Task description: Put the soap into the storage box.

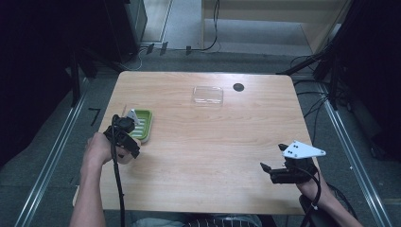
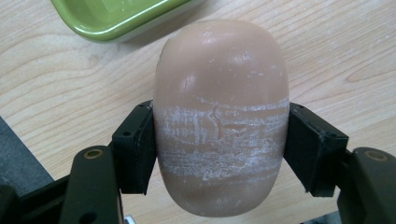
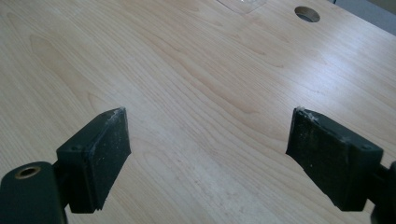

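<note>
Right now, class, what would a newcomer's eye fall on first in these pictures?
A tan bar of soap, scuffed white, is clamped in the left hand-held gripper beside a green soap dish near the table's left edge. The right hand-held gripper hangs open over bare wood.

We look along our right gripper, whose two black jaws rise from the bottom corners and stand wide apart with nothing between them. Their pale-edged pads are scuffed with whitish residue. Beyond them runs the light wooden table, its grain slanting across the view. Near the top right is a round hole in the tabletop. At the top edge, just left of the hole, we see the corner of a clear plastic piece.
</note>
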